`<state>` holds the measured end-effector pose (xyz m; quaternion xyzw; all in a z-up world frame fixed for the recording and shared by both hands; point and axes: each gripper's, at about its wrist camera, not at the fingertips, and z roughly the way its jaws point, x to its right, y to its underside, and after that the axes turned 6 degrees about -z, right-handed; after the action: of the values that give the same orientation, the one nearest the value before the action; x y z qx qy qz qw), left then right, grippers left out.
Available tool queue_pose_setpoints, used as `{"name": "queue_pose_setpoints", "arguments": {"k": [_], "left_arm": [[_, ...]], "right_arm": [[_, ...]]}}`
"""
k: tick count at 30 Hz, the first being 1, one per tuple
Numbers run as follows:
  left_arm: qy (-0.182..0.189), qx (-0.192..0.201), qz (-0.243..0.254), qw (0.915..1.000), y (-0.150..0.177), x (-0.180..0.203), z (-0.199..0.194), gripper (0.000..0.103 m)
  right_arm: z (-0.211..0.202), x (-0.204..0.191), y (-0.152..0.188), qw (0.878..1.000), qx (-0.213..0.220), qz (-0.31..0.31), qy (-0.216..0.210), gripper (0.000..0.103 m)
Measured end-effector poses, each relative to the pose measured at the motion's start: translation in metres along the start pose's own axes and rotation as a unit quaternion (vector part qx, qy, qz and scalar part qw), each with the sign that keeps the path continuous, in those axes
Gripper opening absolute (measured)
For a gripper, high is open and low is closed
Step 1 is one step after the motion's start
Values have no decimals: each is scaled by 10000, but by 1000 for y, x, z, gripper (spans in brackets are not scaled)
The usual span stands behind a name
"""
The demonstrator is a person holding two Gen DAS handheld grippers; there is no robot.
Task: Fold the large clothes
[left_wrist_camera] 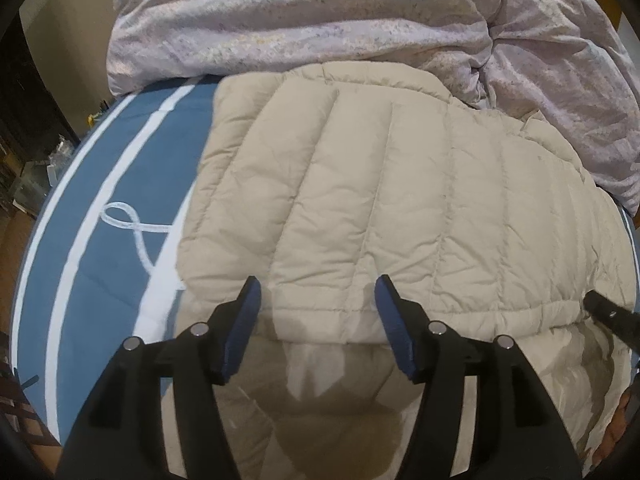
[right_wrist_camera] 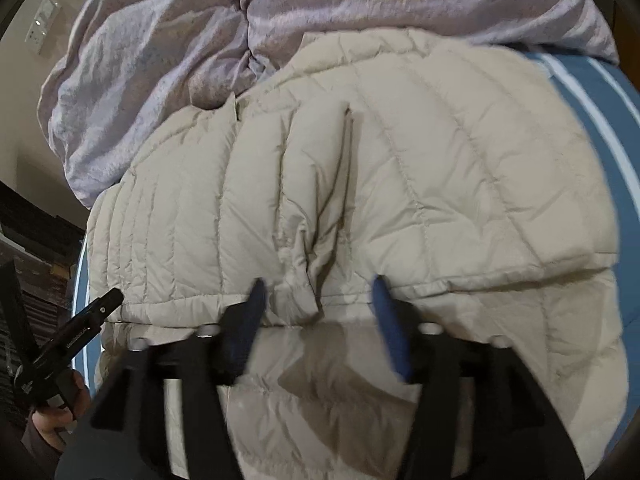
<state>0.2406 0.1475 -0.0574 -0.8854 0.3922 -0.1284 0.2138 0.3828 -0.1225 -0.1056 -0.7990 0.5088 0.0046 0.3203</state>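
Both grippers, left (left_wrist_camera: 316,296) and right (right_wrist_camera: 318,294), gape empty over the jacket (left_wrist_camera: 400,208) (already doubled), so pat that edge flat.

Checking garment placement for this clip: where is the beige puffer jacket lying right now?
The beige puffer jacket fills the middle of both wrist views, on the blue striped bedsheet, its far edge against the crumpled lilac duvet.
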Motion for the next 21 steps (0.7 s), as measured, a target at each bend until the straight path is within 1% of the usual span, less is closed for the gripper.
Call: {"name": "queue_pose_setpoints", "arguments": {"k": [4,9,15,21], "left_arm": [[-31,124,59,9999,7,-8,-14,64],[126,213,-32,9997,23,-31,-34,66],[220,222,-220,9993,58,-74,-54,66],[247,226,-470,9983,97,-117,-71,66]], "right_arm": [[-17,1,10,9998,139,-51,106,67],[-40,12,29,9993,297,-5,212,67],[-73,40,67,9976,453,69,527,67],[-106,81,117,9945,580,359,797,67]]}}
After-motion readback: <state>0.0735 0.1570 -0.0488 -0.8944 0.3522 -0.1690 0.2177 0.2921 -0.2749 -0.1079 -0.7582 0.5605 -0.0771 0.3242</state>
